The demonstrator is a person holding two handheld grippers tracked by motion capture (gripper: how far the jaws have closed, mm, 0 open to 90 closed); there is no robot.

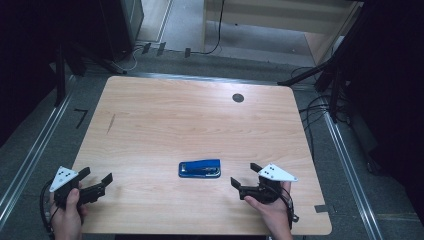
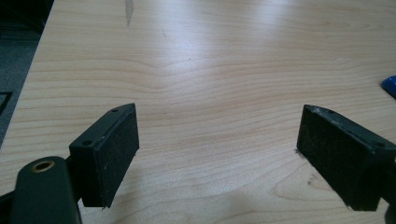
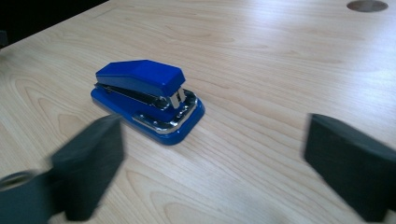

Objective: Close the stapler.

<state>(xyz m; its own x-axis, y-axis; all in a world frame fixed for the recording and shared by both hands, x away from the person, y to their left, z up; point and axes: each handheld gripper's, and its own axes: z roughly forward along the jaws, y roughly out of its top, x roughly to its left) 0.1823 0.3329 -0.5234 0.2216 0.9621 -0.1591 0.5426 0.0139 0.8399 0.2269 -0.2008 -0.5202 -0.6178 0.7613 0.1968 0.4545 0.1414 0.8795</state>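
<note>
Left tool [image 1: 96,180]: near the front left corner of the tabletop [image 1: 165,115], jaws spread wide, nothing between them, only bare wood grain ahead in the left gripper view. A sliver of blue shows at that view's right edge, so the tool sits well apart from the work.

Centre: blue stapler [image 1: 200,168] lies flat on the tabletop, toward the front, long axis running left to right, closed.

Right tool [image 1: 245,177]: just beside the stapler's right end, jaws also spread wide and empty. In the right gripper view the stapler [image 3: 147,100] sits ahead and left of centre, its metal mouth turned toward the tool.

Judgement: the reach looks like the step in hand. Swing the right tool left to centre the stapler, and straddle the body across its narrow width before closing.

Writing: none readable on the stapler or tools.
</note>
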